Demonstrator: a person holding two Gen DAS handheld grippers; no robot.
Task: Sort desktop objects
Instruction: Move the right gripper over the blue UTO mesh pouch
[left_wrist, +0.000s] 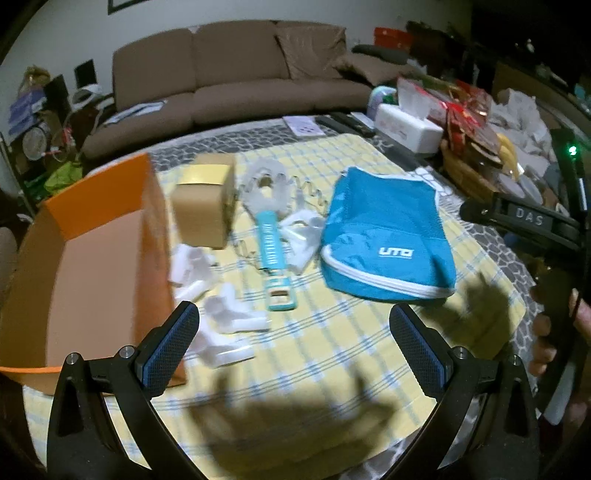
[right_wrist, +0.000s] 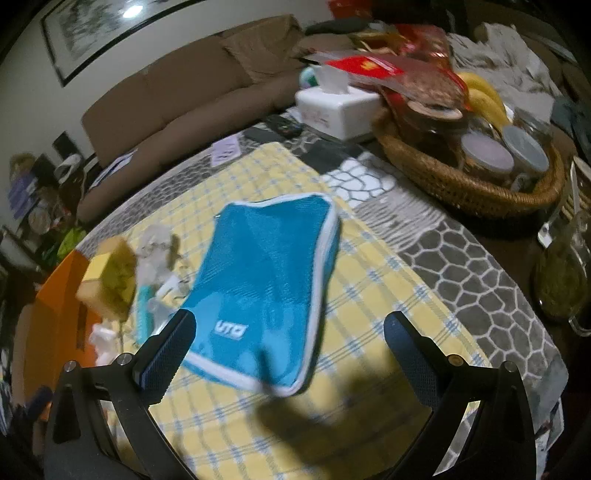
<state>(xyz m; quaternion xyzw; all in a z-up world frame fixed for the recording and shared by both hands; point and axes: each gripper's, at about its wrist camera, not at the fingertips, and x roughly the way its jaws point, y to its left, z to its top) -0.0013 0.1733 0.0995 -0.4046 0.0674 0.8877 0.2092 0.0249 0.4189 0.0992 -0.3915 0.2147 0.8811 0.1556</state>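
A blue zip pouch (left_wrist: 384, 236) lies on the yellow checked cloth (left_wrist: 332, 354); it also shows in the right wrist view (right_wrist: 266, 295). An open orange box (left_wrist: 96, 266) stands at the left. Beside it are a tan box (left_wrist: 203, 206), a teal-handled tool (left_wrist: 273, 251) and white plastic fittings (left_wrist: 221, 314). My left gripper (left_wrist: 291, 343) is open and empty above the cloth, near the fittings. My right gripper (right_wrist: 290, 354) is open and empty, hovering over the pouch's near end.
A wicker basket (right_wrist: 480, 188) with jars and a banana stands at the right, a white tissue box (right_wrist: 336, 107) behind it. A brown sofa (left_wrist: 236, 74) lies beyond the table. The grey patterned tablecloth (right_wrist: 480, 280) shows around the yellow cloth.
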